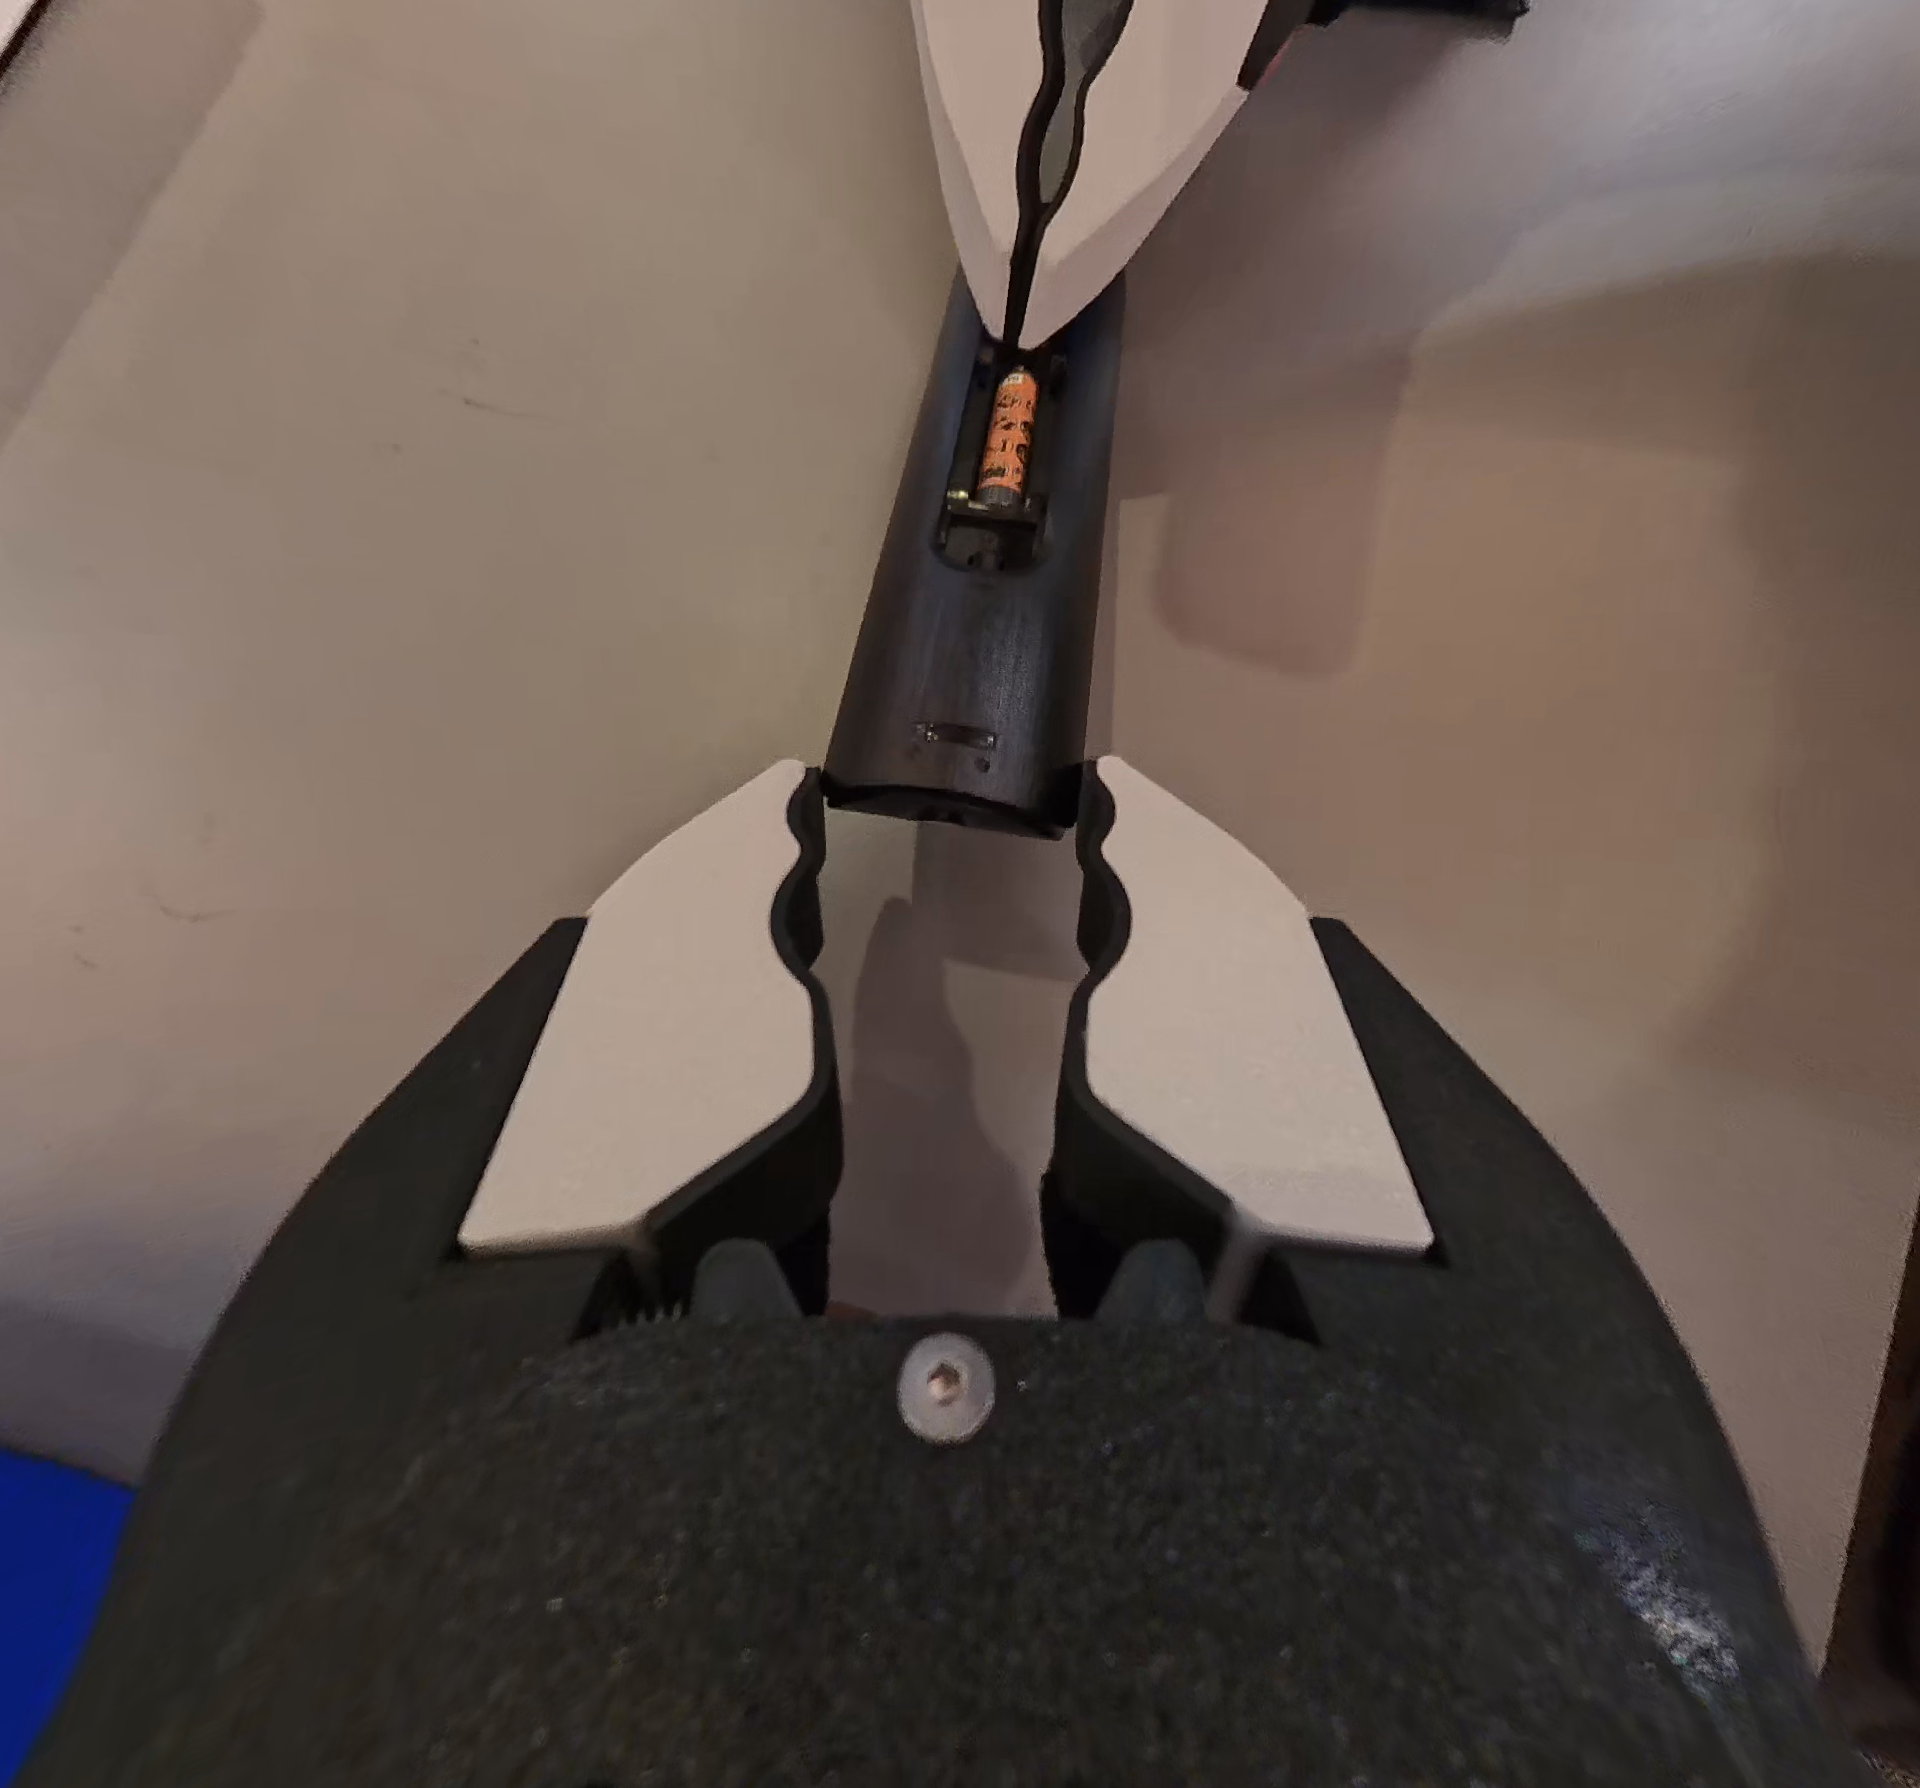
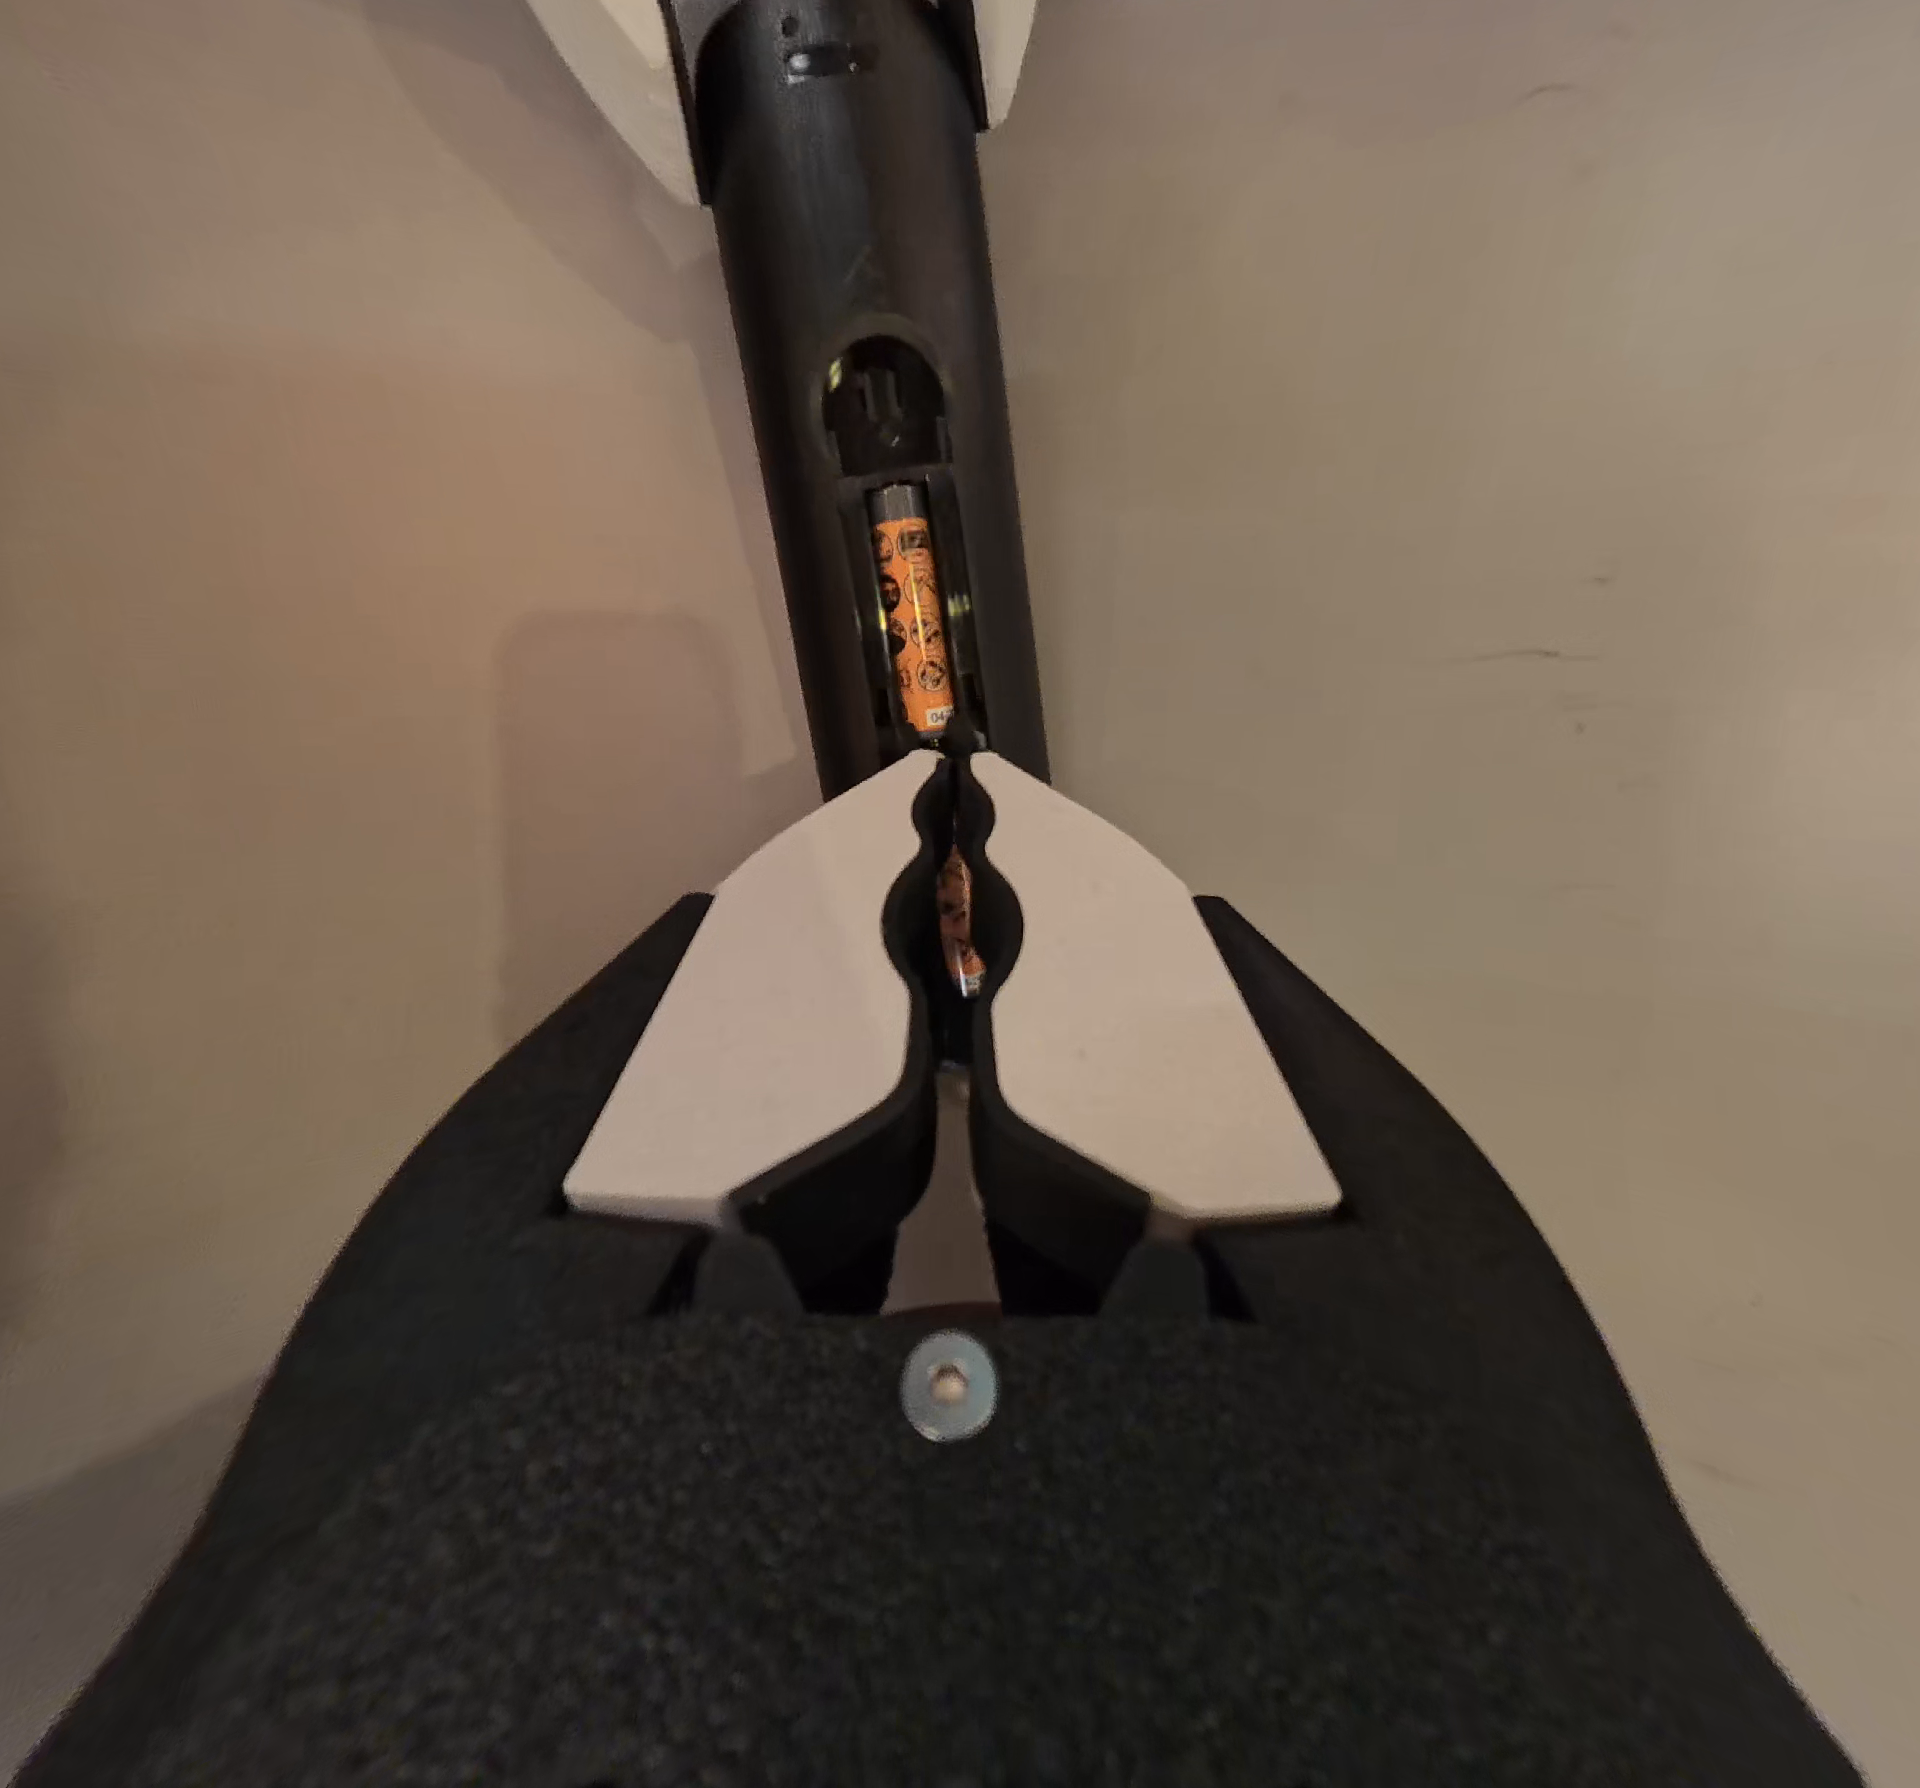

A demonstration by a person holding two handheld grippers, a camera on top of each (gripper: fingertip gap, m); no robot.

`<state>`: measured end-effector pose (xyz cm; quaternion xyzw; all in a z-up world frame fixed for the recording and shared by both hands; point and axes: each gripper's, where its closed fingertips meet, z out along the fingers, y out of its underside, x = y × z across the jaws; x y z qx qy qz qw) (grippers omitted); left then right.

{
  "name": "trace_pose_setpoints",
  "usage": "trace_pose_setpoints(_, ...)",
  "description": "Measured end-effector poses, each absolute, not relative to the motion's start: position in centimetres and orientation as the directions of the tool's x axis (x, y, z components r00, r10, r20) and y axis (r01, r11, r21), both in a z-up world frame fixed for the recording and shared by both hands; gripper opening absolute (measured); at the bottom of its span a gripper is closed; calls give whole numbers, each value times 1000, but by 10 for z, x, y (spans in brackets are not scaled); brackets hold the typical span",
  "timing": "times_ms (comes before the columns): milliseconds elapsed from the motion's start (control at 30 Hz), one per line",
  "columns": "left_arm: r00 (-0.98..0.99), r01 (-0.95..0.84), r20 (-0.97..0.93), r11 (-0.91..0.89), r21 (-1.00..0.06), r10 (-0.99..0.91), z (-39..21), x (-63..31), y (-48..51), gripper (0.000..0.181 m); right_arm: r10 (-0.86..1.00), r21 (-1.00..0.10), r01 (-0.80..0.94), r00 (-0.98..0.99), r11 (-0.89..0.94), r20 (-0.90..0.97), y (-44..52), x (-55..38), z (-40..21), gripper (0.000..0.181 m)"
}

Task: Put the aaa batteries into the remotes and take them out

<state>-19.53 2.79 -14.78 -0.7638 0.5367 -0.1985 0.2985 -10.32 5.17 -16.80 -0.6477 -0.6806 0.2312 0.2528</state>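
Nearby, right tool tips crowd remote's batt bay.

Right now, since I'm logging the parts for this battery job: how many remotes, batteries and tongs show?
Tongs: 2, left tongs and right tongs
Black remote: 1
Orange batteries: 2, one in the open bay, another glimpsed between the right tongs' fingers
Total: 5

Both wrist views face each other closely along the shared remote.
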Motion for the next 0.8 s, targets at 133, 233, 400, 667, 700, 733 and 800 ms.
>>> trace_pose_setpoints(133,351,-700,-7,-258,-665,-936,-152,-196,28,46,998,-662,748,-24,55,57,53,-104,-168,0)
trace_pose_setpoints(233,347,-699,-6,-254,-668,-938,-149,-196,27,46,997,-692,721,9,45,73,58,-102,-160,0)
trace_pose_setpoints(400,347,-702,-5,-256,-665,-938,-151,-196,27,46,997,-639,768,10,38,71,58,-89,-157,0)
trace_pose_setpoints(667,349,-716,-7,-263,-647,-937,-157,-198,26,46,997,-582,810,-34,71,74,52,-96,-173,0)
trace_pose_setpoints(700,351,-707,-1,-264,-656,-936,-156,-197,27,46,996,-573,816,-31,76,88,54,-96,-172,0)
trace_pose_setpoints(733,349,-706,3,-265,-656,-937,-156,-197,27,46,995,-580,811,-32,78,90,54,-97,-170,0)
trace_pose_setpoints(800,348,-709,-1,-263,-654,-937,-156,-197,27,46,996,-598,799,-20,72,93,56,-99,-162,0)
